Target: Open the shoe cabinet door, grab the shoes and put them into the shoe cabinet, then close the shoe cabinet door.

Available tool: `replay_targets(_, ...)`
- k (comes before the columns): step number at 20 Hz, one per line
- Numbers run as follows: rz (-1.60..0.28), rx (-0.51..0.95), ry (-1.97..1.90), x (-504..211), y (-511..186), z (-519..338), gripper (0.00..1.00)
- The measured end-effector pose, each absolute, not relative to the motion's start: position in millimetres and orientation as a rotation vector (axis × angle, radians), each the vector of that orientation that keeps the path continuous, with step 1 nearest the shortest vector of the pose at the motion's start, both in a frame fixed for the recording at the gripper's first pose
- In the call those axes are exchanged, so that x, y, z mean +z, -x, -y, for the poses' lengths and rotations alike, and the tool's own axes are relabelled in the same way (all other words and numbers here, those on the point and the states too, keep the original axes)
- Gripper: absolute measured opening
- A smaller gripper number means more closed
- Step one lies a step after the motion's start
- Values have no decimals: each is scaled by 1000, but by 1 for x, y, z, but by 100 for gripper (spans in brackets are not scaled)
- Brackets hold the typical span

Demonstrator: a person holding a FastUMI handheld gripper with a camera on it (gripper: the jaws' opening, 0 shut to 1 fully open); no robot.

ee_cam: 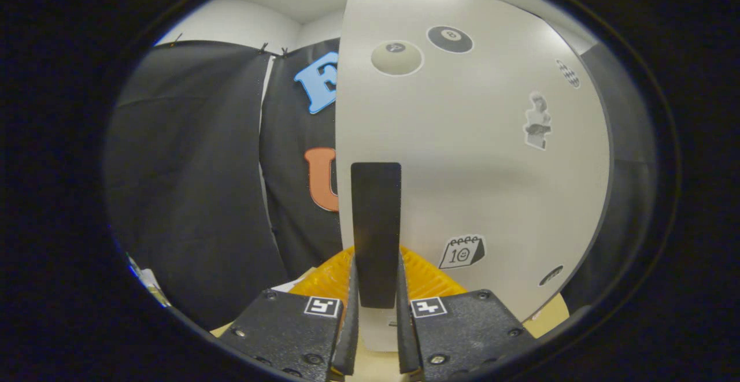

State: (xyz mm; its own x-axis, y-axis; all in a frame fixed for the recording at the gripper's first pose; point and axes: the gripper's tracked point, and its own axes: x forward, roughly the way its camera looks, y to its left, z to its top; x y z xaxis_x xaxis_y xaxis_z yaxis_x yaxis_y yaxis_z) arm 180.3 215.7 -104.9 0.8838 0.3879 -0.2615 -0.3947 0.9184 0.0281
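The gripper [376, 286] is sitting nearest, its two fingers [350, 312] standing close together with the door's dark handle [376, 232] between them. Both fingers are pressing against the handle's sides near its lower end, so the gripper is clamping on the handle. Each finger mount is carrying a small square marker [321, 306] on its top face.

The handle is a flat upright bar, rising from between the fingertips up the left edge of the door [462, 162]. The door is a pale panel standing just ahead of the fingers and taking up the space to their right. Stickers are dotting its face: a calendar sticker [461, 251] just right of the handle, a bust sticker [537, 121] higher and further right, and two billiard-ball stickers [396, 57] near the top, one pale and one black. A small dark oval sticker [551, 275] is lying near the door's lower right edge.

Something orange and ribbed [428, 281] is showing low down behind the fingers, on both sides of the handle; what it is cannot be told. A tan floor [549, 315] is showing beneath the door's lower right corner.

Beyond the door's left edge, the black cloth wall [191, 185] is hanging, clipped at its top, with a white wall [231, 21] and ceiling above it.
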Motion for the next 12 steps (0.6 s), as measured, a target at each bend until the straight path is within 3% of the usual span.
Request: replay_targets(12,-280,529,7,-93,-116,-175,31)
